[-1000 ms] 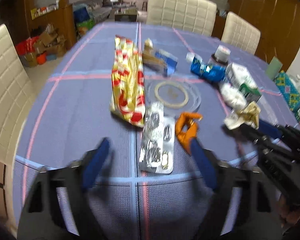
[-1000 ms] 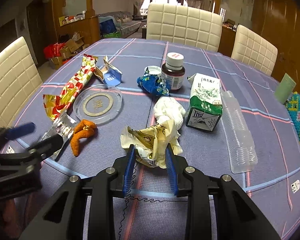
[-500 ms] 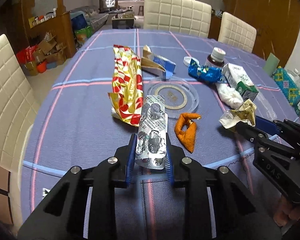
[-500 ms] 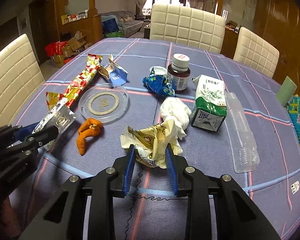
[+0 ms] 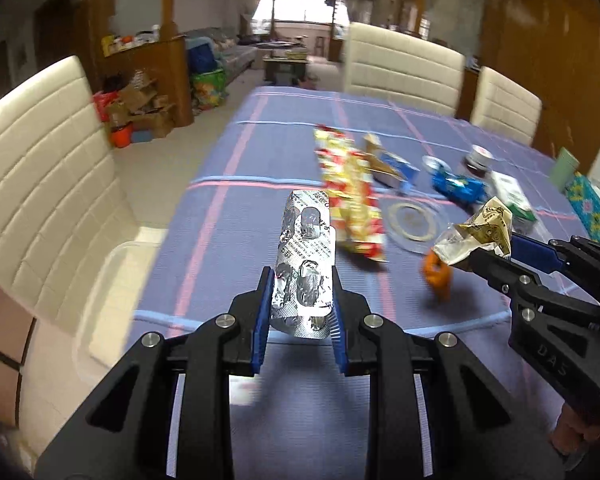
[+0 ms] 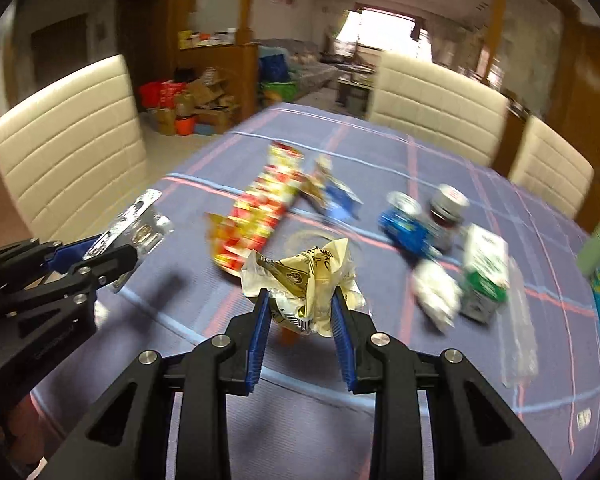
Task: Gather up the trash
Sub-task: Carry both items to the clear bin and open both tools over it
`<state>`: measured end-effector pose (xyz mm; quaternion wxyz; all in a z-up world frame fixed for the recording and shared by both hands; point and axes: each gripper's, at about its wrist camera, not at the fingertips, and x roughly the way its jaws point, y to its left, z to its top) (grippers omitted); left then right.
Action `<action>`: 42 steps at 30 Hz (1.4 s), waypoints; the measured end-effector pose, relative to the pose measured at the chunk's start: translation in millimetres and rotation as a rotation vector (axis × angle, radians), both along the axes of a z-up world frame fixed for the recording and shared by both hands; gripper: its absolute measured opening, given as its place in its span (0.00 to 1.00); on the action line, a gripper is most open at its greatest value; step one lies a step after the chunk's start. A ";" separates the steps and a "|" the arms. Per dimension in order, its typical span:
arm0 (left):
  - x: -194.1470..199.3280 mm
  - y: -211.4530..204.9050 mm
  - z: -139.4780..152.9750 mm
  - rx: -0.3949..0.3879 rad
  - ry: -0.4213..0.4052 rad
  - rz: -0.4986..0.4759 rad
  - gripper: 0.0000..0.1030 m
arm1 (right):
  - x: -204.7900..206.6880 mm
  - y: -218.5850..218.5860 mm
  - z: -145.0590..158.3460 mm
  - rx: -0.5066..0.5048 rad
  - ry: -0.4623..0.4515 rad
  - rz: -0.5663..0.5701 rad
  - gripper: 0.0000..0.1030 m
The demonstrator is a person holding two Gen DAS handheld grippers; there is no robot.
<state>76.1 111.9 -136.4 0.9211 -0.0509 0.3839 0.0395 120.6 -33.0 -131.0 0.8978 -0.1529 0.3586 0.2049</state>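
The left gripper (image 5: pixel 300 312) is clamped on a silver blister pack (image 5: pixel 304 264), the right gripper (image 6: pixel 302 320) on a crumpled wrapper (image 6: pixel 304 280), both lifted over the table (image 5: pixel 260 148).

The letters "DAS" are embossed on the black body of the right hand-held gripper (image 5: pixel 496 254); other print is unreadable.

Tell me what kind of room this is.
Most likely a home dining room: a table under a blue plaid cloth, cream padded chairs around it, and a living area with a sofa beyond.
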 end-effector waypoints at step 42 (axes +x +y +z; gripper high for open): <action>-30.2 199.7 -54.9 0.095 0.125 0.460 0.97 | 35.8 231.3 -41.2 -0.034 0.077 0.414 0.30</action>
